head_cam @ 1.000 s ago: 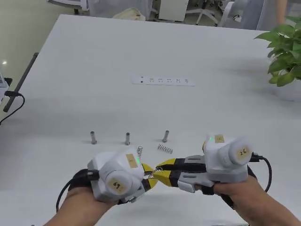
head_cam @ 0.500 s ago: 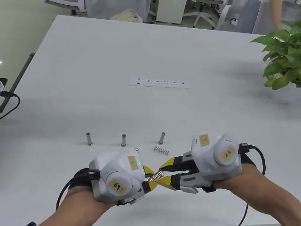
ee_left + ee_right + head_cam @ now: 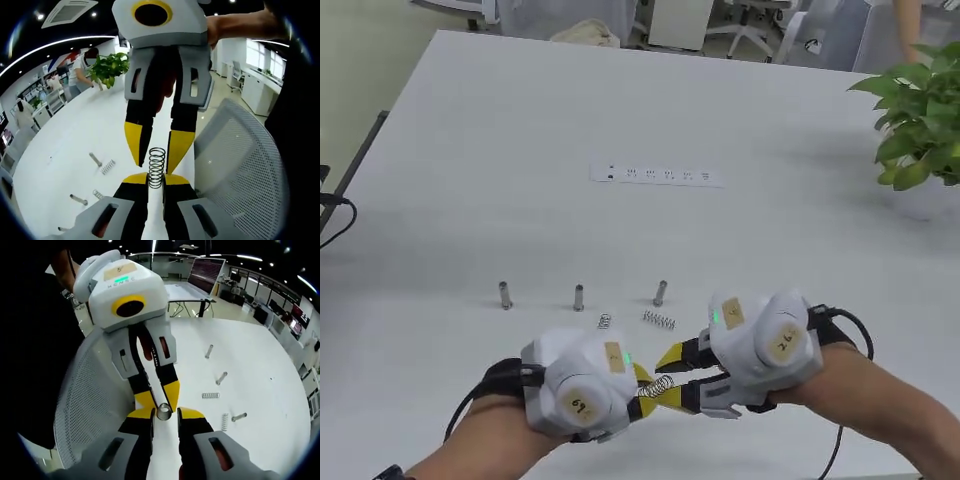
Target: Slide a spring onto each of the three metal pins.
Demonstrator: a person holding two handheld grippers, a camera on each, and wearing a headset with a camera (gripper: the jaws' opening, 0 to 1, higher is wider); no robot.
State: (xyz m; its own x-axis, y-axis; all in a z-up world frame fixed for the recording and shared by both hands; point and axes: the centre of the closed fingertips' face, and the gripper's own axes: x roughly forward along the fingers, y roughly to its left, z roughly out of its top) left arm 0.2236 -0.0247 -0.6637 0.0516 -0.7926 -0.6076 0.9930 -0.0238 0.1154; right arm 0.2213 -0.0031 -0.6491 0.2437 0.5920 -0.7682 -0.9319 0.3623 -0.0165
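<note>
Closing in from the right over the last second, the right gripper (image 3: 167,413) had brought its jaws up around the free end of the spring (image 3: 156,167). They stood apart, one on each side of the coils. The right gripper view showed a sliver of gap on one side, so they bracketed the spring without yet pinching it. The left gripper (image 3: 156,179) had its jaws clamped on the spring's other end. The spring was held in the air over the near edge of the table (image 3: 620,110).

A second earlier the right gripper had sat further off to the right. The change read as a hand-over or a re-grip between the two tools, probably to free one end for threading.

Nothing else had shifted. The three pins (image 3: 578,297) stood upright and bare in a row set back from the near edge. One loose spring (image 3: 604,321) lay just nearer than the middle pin, and another loose spring (image 3: 658,319) lay just nearer than the right pin. By that layout, no pin had been fitted yet.
</note>
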